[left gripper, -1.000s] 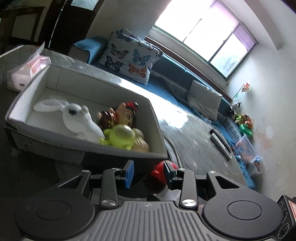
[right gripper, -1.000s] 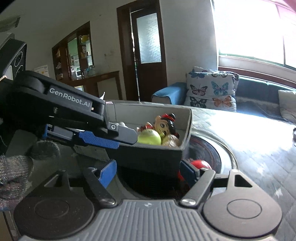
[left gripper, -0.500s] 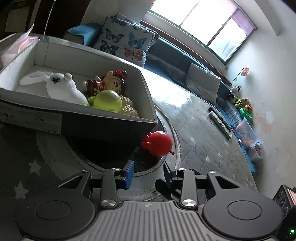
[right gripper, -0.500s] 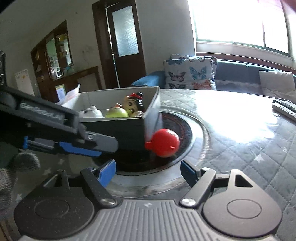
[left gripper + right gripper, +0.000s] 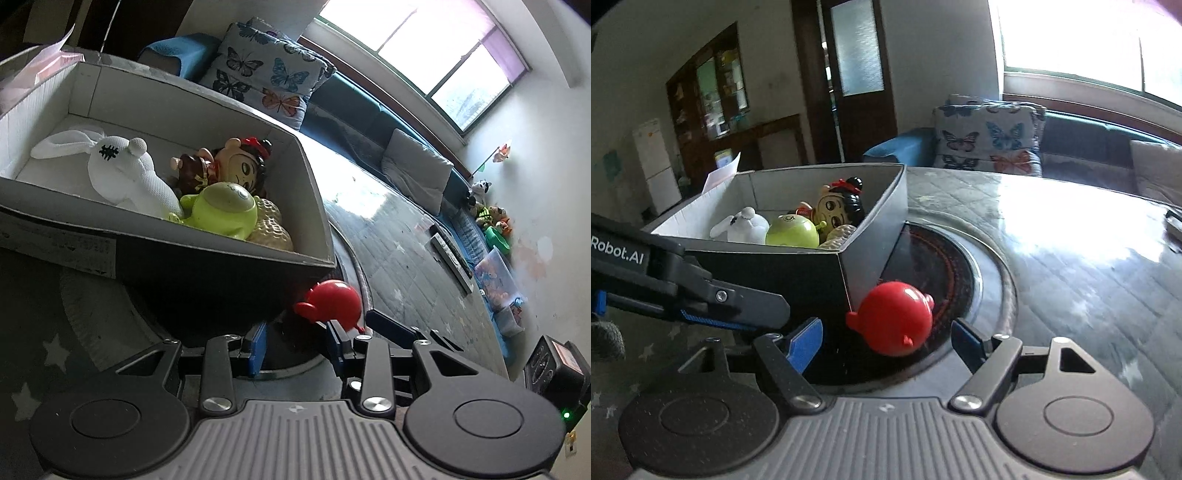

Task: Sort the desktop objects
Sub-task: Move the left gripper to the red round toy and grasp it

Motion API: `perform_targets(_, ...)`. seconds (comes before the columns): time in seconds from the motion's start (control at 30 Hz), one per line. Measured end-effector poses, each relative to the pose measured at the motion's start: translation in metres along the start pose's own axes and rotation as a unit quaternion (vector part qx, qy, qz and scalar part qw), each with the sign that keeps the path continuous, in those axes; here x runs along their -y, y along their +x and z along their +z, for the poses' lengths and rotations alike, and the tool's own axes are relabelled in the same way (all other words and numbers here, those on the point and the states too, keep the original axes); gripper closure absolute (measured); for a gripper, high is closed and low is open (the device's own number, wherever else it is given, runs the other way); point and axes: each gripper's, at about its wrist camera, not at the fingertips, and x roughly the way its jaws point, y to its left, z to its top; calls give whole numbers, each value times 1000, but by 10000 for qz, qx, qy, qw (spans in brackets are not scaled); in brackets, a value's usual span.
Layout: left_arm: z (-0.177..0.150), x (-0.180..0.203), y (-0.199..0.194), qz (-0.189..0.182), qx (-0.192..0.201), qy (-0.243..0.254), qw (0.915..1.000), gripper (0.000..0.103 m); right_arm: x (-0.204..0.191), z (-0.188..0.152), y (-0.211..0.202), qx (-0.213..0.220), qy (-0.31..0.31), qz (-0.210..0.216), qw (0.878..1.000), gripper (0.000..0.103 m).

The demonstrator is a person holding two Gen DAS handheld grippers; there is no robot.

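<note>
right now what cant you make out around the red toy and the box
- Red toy: its underside, in both wrist views; whether it touches the box wall.
- Yellowish toy: mostly hidden behind the green toy, left view.
- Left tool: its right finger overlaps the red toy; contact unclear.

glossy red plastic toy [image 5: 894, 318], matt grey cardboard box [image 5: 871, 236], knitted white cloth rabbit [image 5: 125, 177], shiny green plastic figure [image 5: 221, 212], quilted fabric table cover [image 5: 1071, 280], dark glass disc [image 5: 931, 266]

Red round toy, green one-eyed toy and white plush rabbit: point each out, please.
red round toy [image 5: 894, 319]: right wrist view, middle of its body.
green one-eyed toy [image 5: 221, 208]: left wrist view, on its head.
white plush rabbit [image 5: 125, 177]: left wrist view, on its body.
</note>
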Motion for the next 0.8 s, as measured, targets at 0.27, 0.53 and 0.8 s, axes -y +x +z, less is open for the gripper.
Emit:
perform_targets(0.27,5,-7,8,23,-31,-101,9999,65,-2,3,18,-122,-205,152,9996,37)
perform_targets(0.53,4,-6,9,18,-50,-102,9999,65,-1,1,13,-104,-47,54,9999,48)
perform_targets(0.8,-1,1,2,-119,-39,-35,9999,65,-12,-8,-11,-75,71,42,9999,55)
